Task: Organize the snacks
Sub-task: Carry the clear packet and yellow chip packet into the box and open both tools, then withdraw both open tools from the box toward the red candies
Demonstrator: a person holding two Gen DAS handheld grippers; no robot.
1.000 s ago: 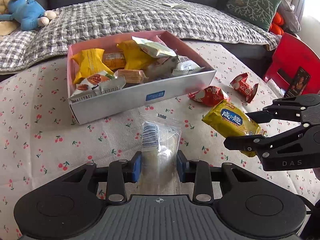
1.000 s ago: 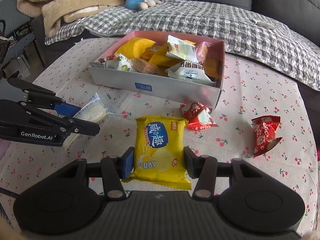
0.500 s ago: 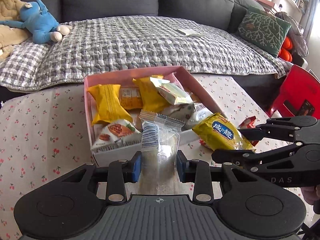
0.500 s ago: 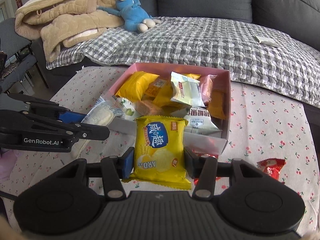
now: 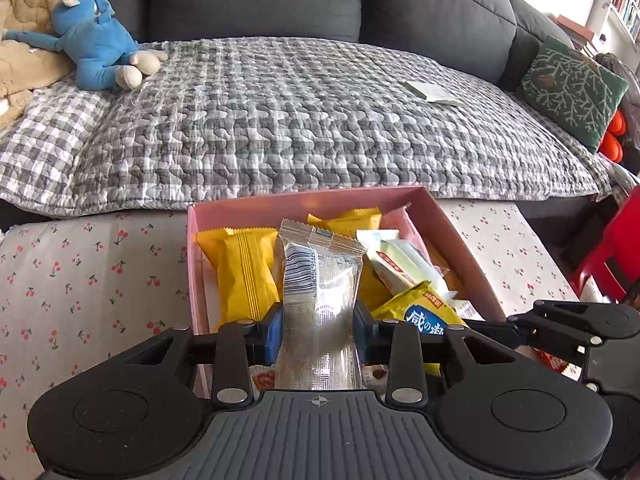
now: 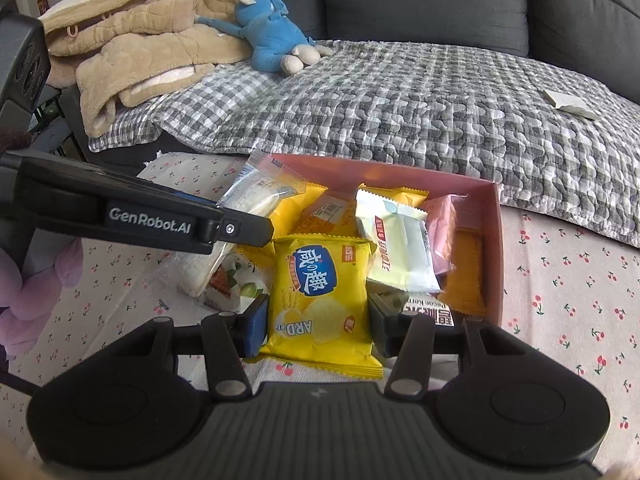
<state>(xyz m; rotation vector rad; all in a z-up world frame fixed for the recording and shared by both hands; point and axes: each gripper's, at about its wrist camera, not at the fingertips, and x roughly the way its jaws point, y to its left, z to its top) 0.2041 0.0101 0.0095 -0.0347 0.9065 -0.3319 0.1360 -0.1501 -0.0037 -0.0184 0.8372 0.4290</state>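
You are working over a surface (image 5: 92,280) covered in cherry-print cloth, in front of a grey sofa (image 5: 280,0) bearing a checked quilt (image 5: 320,128). A pink box (image 5: 460,240) is sitting on the surface, holding assorted snack packets. Your left tool (image 5: 319,330) is pinching a clear wrapped snack (image 5: 320,292) above the box's near left part. Your right tool (image 6: 318,322) is pinching a yellow chip packet (image 6: 320,292), just beside the left tool, over the box's near edge.
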